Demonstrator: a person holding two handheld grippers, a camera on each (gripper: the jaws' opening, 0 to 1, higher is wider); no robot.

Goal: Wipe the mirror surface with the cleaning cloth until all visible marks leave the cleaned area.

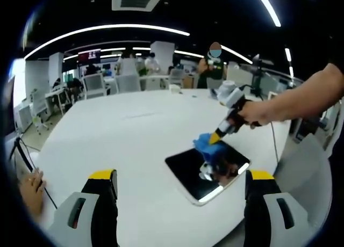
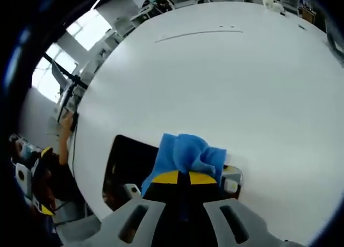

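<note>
A dark rectangular mirror (image 1: pixel 201 172) with a pale rim lies flat on the white table (image 1: pixel 134 129), right of centre. My right gripper (image 1: pixel 217 135), held by a hand (image 1: pixel 252 114), comes in from the right and is shut on a blue cleaning cloth (image 1: pixel 207 145) pressed on the mirror's far edge. In the right gripper view the cloth (image 2: pixel 185 153) bunches between my own shut yellow-tipped jaws (image 2: pixel 185 177), over the mirror (image 2: pixel 126 166). My left gripper (image 1: pixel 180 177) hangs above the table's near side, jaws wide apart, nothing between them.
The round table's near edge (image 1: pixel 48 204) curves below my left jaws; a person's hand (image 1: pixel 29 188) rests there at the left. Chairs (image 1: pixel 94 85) and a standing person (image 1: pixel 214 64) are beyond the far edge. A thin cable (image 1: pixel 274 139) runs across the table's right side.
</note>
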